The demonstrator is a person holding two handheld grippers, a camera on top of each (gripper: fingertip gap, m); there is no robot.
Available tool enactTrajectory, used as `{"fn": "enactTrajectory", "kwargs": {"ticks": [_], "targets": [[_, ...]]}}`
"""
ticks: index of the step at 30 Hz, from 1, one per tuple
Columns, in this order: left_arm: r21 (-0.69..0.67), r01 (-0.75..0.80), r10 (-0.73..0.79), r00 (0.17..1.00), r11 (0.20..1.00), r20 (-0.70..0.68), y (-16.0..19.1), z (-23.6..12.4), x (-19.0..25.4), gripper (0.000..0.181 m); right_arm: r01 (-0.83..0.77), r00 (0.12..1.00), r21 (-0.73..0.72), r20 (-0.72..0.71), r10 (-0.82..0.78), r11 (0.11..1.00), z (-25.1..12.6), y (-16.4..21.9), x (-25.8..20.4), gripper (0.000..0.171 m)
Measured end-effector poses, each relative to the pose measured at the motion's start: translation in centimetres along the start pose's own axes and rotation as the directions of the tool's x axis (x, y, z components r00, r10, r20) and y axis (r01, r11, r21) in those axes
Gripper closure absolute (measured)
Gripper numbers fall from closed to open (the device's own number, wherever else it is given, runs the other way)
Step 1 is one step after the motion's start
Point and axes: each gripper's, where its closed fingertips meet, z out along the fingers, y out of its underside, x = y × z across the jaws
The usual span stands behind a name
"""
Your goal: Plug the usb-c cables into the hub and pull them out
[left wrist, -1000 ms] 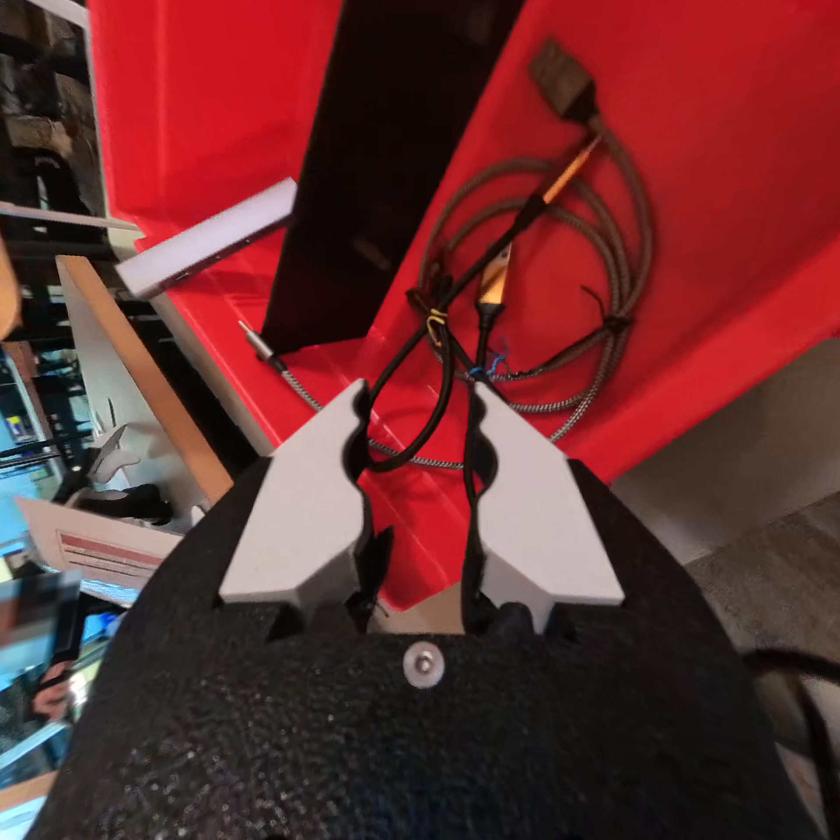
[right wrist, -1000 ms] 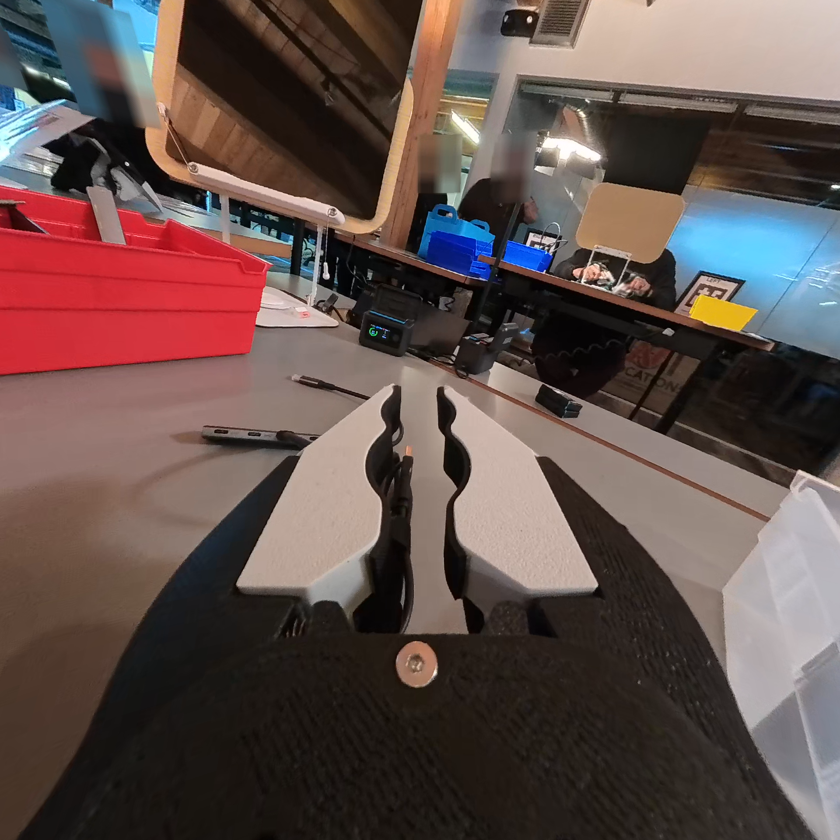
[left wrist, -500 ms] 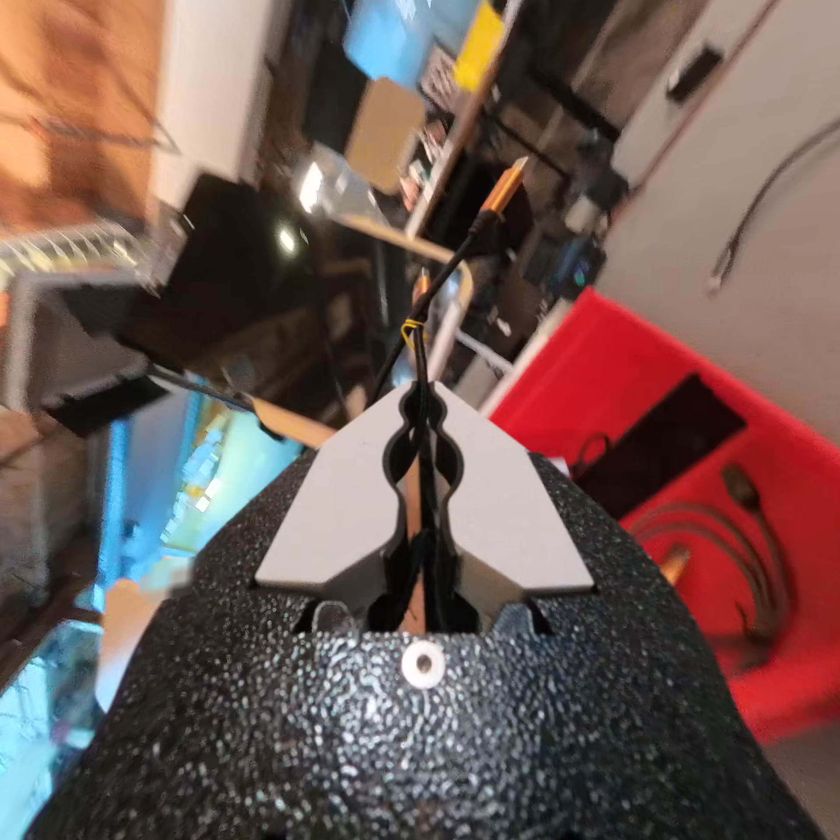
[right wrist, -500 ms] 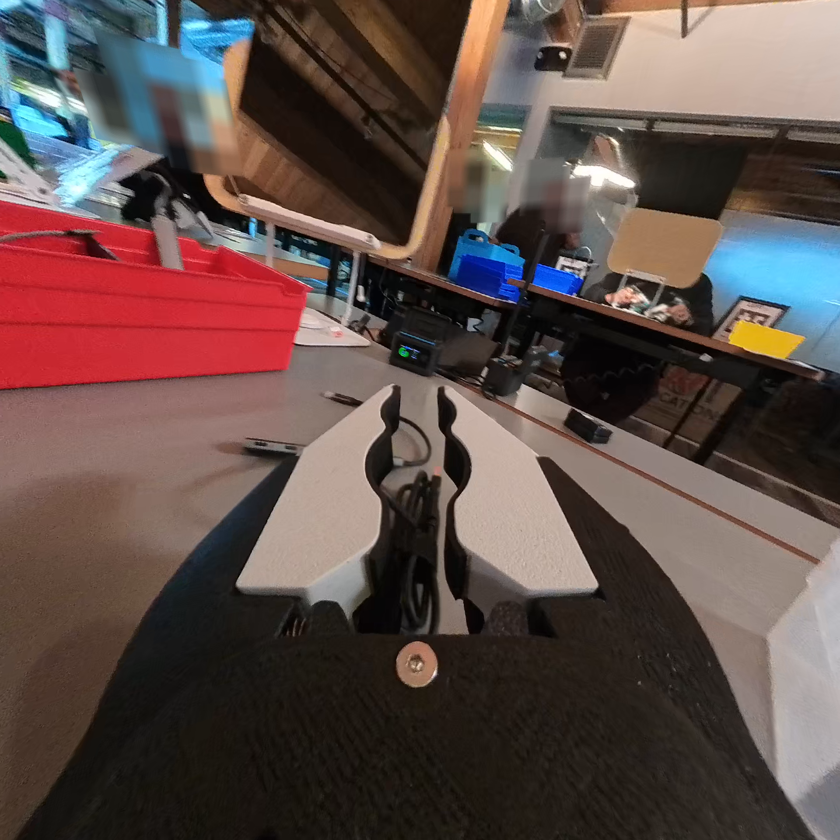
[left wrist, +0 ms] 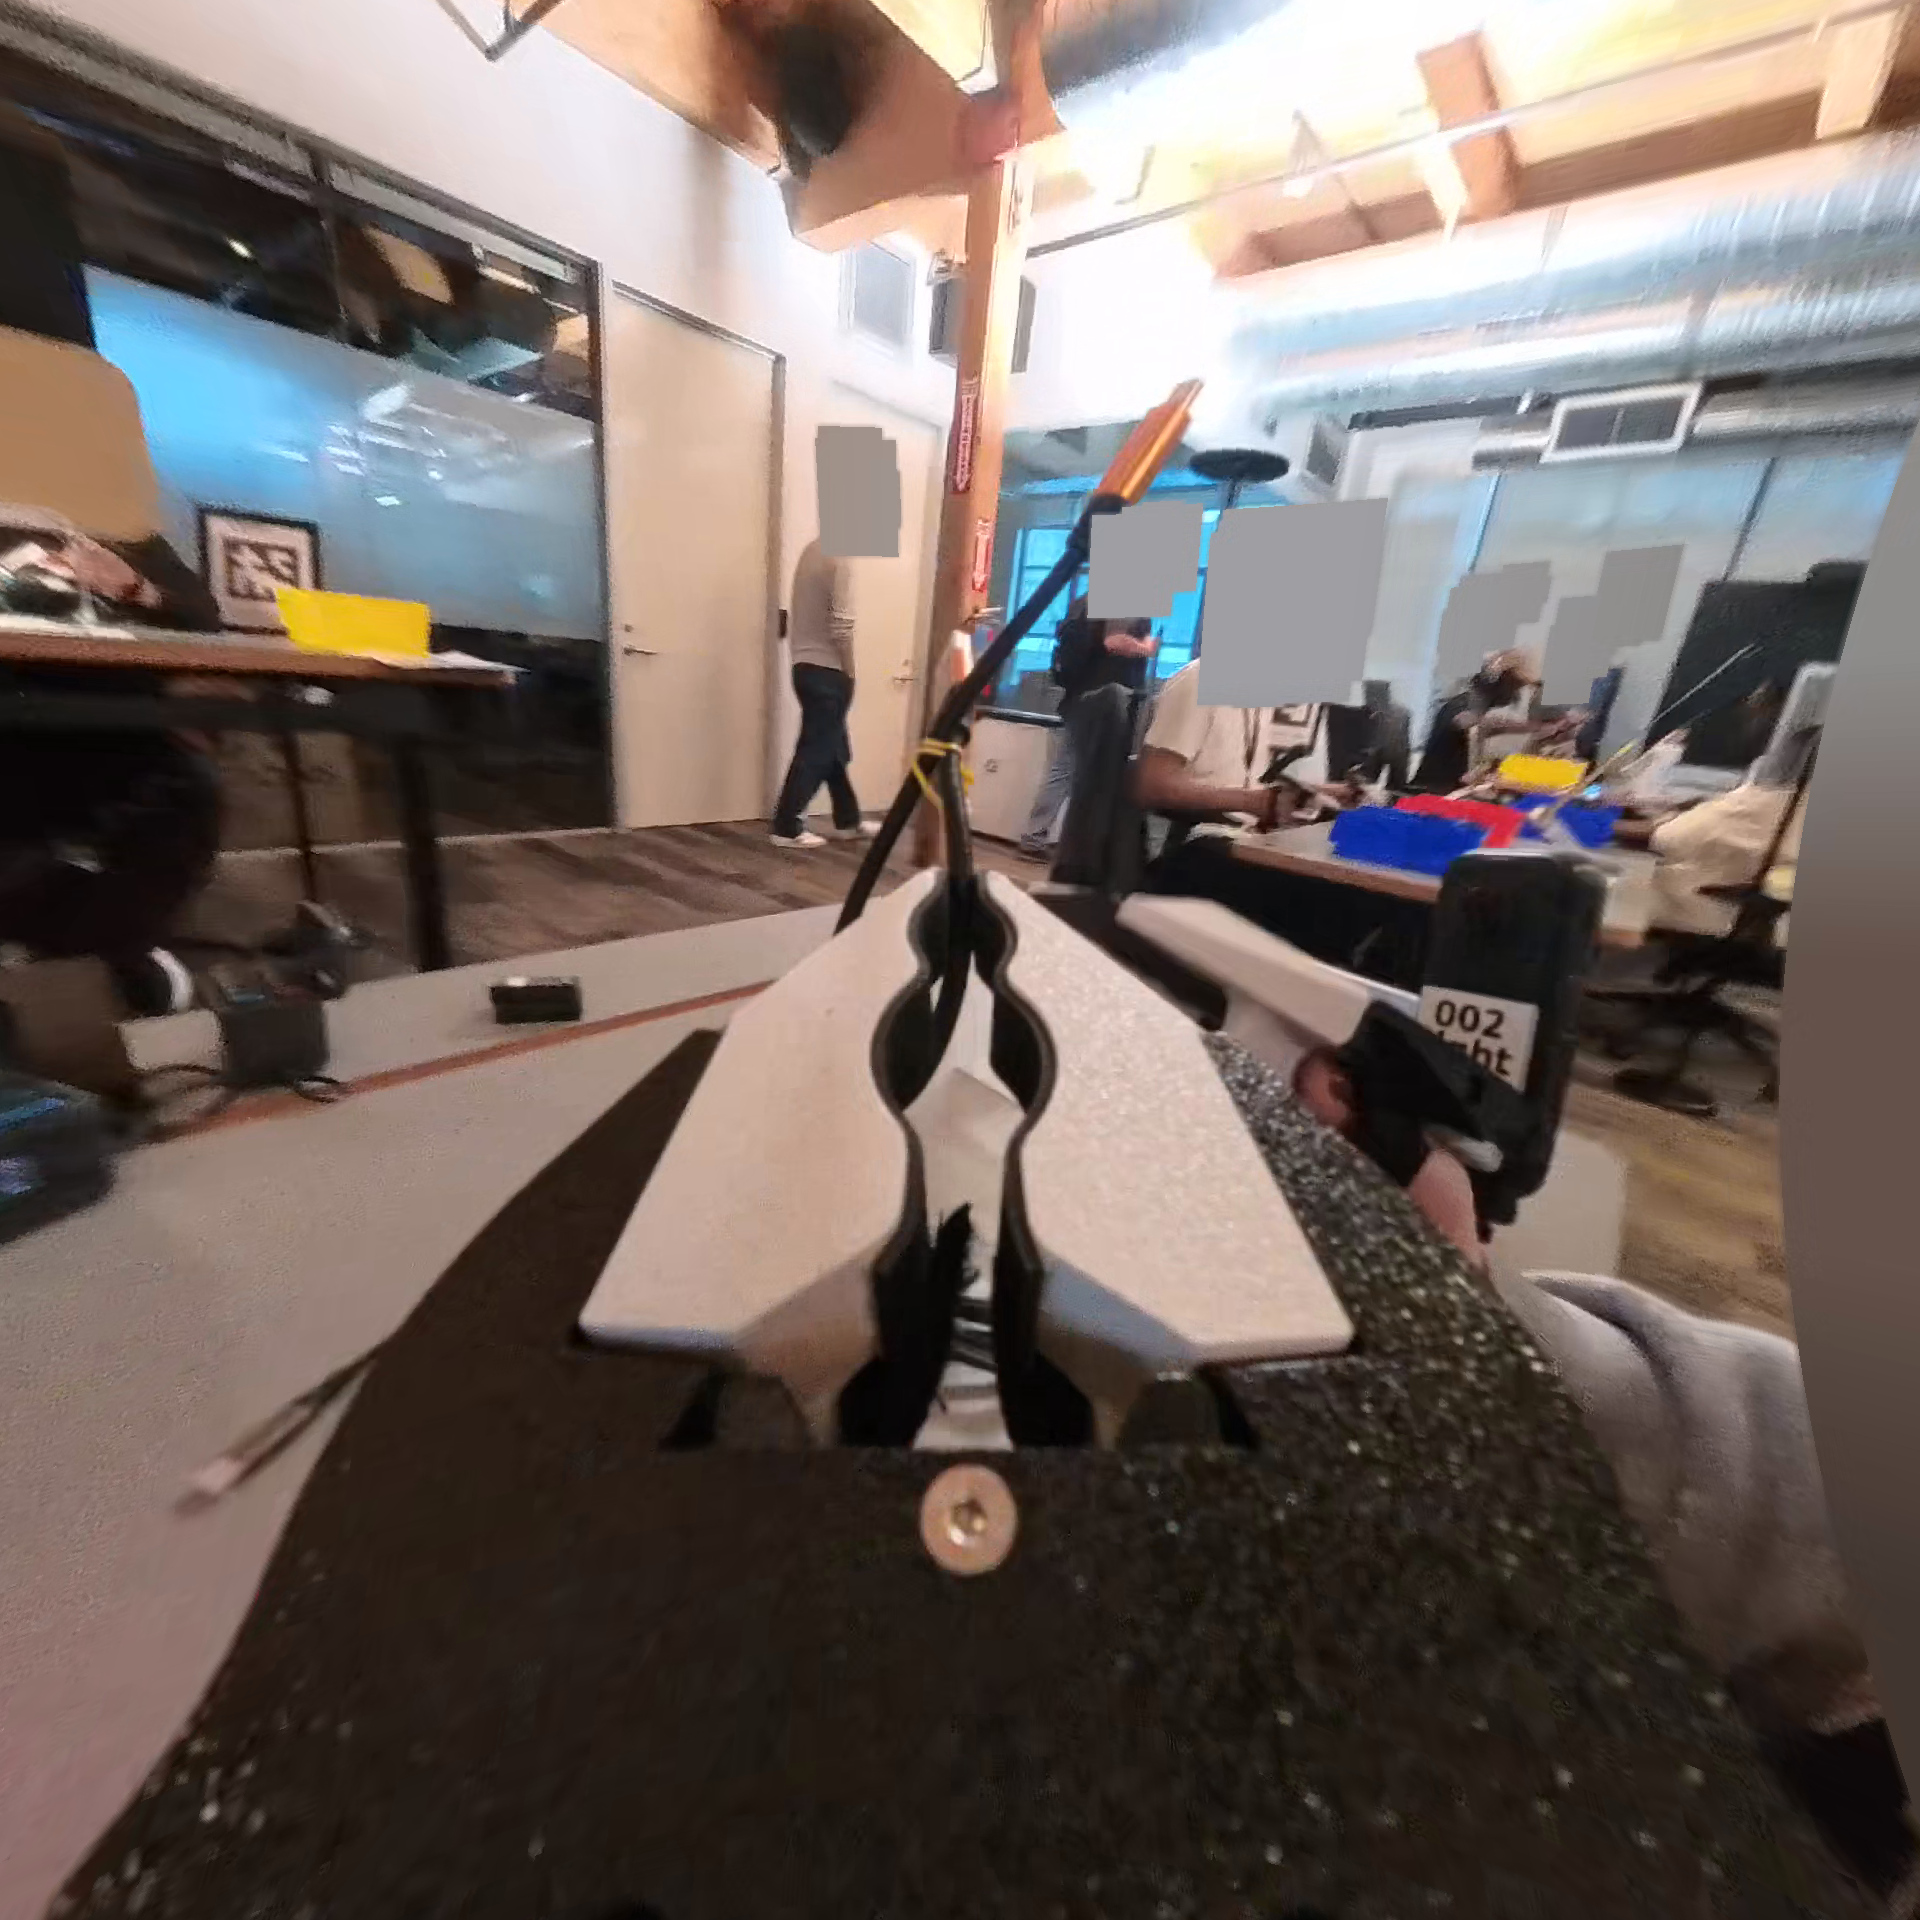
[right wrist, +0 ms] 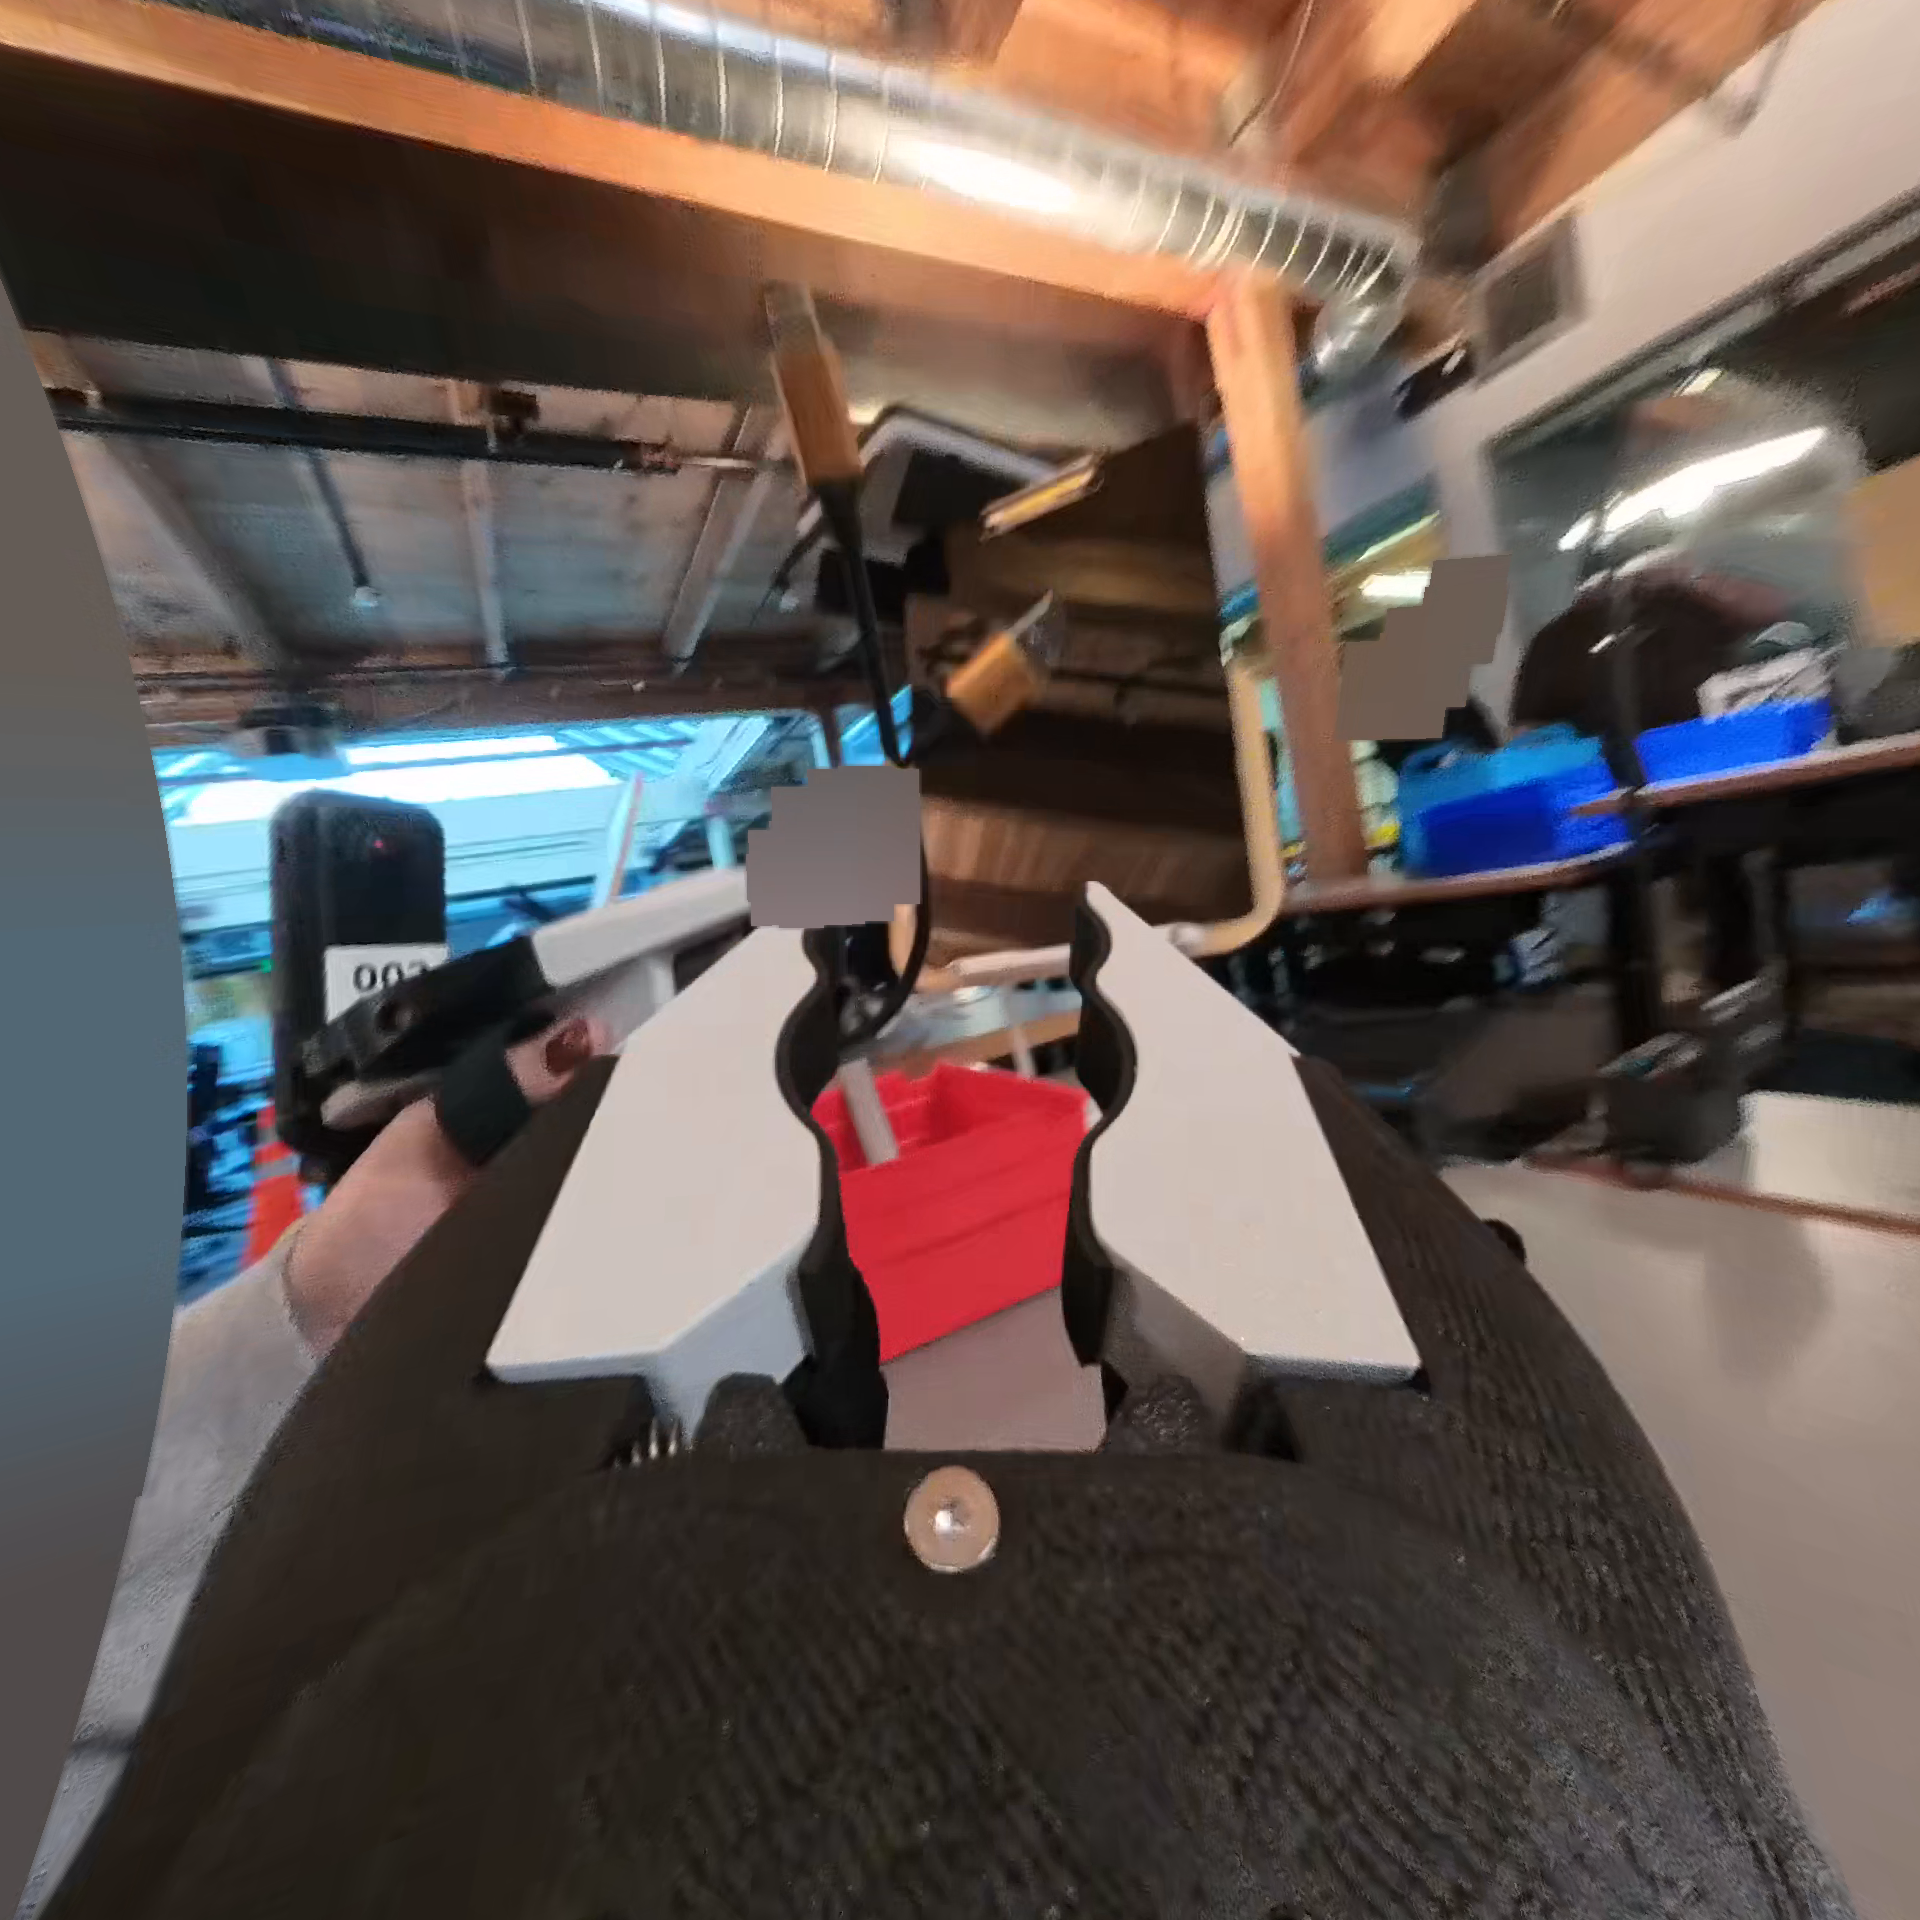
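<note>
My left gripper [left wrist: 961,894] is shut on a black USB-C cable [left wrist: 914,821] tied with a yellow twist tie. The cable's orange plug [left wrist: 1148,452] sticks up and to the right, above the grey table [left wrist: 208,1299]. My right gripper [right wrist: 945,920] is open and empty, tilted up, close beside the left one. In the right wrist view the same cable [right wrist: 862,623] rises just past my left finger, with one orange plug [right wrist: 816,405] high and a second plug [right wrist: 997,665] lower. I cannot see the hub.
A red bin [right wrist: 956,1174] with a pale bar [right wrist: 868,1117] in it stands on the table beyond my right fingers. A thin cable end [left wrist: 270,1444] lies at the lower left. A small black box [left wrist: 535,1000] sits near the far edge. People sit at desks behind. One gripper's finger ends stand about 6 cm off the other's.
My left gripper closed on the black cable, lifted it out of the red bin and swung level over the table. My right gripper opened wider, tilted up, and no longer has a cable between its fingers.
</note>
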Motion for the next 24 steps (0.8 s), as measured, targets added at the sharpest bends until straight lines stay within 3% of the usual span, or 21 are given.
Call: {"fn": "enactTrajectory", "kwargs": {"ticks": [6,9,12,14,15,16,18,20,24], "targets": [[-0.032,-0.059,0.059,0.998,0.998,0.008,2.5,0.7,0.2,0.180,0.140,0.986,0.014,-0.092,-0.138,0.990,-0.3,-3.7,0.8,0.143],[-0.075,-0.159,0.160,0.987,0.984,0.004,4.3,1.3,0.9,0.180,0.165,0.980,-0.024,-0.109,-0.167,0.986,0.6,-3.8,0.8,0.143],[-0.101,-0.175,0.173,0.984,0.979,-0.031,5.6,1.7,1.6,0.180,0.219,0.964,-0.068,-0.140,-0.227,0.973,1.1,-3.3,1.4,0.165],[-0.129,-0.169,0.166,0.986,0.977,-0.029,6.2,1.8,1.4,0.180,0.271,0.943,-0.128,-0.164,-0.290,0.954,1.0,-2.6,2.2,0.166],[-0.142,-0.175,0.175,0.985,0.974,-0.012,6.3,1.7,1.0,0.177,0.308,0.925,-0.168,-0.177,-0.336,0.936,0.9,-2.2,2.8,0.167],[-0.141,-0.172,0.176,0.984,0.975,0.016,6.1,1.7,0.5,0.159,0.367,0.891,-0.214,-0.198,-0.408,0.905,0.7,-1.7,3.6,0.167],[-0.150,-0.143,0.146,0.989,0.978,0.013,5.6,1.8,0.5,0.137,0.540,0.759,-0.329,-0.207,-0.617,0.775,0.1,-0.8,4.8,0.167],[-0.189,-0.106,0.103,0.994,0.976,-0.023,5.8,2.2,1.2,0.127,0.697,0.572,-0.435,-0.145,-0.808,0.571,-0.3,0.4,5.3,0.167],[-0.227,-0.060,0.048,0.997,0.972,-0.058,6.1,3.1,2.1,0.137,0.853,0.113,-0.517,0.065,-0.991,0.063,-0.5,3.0,5.0,0.167]]}}
